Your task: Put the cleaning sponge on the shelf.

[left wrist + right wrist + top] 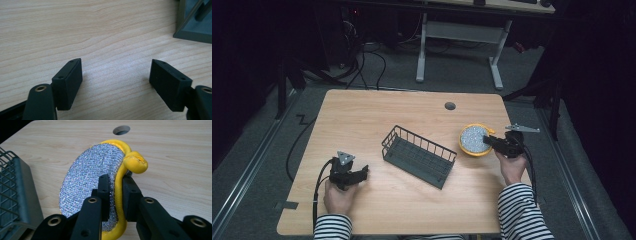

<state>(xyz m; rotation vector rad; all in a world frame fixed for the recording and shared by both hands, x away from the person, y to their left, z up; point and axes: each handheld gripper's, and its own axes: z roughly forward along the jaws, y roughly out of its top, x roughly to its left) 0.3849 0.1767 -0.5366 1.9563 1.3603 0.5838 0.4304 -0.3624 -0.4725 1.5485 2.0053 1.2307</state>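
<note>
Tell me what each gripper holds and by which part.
The right gripper pinches the round silver scouring pad by its yellow rim, lower edge. The left gripper holds nothing, jaws open over the table.

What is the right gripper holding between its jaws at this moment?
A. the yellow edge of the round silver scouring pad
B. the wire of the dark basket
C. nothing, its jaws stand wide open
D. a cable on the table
A: in the right gripper view, the right gripper is shut on the yellow rim of the scouring pad, while the basket stands apart.
</note>
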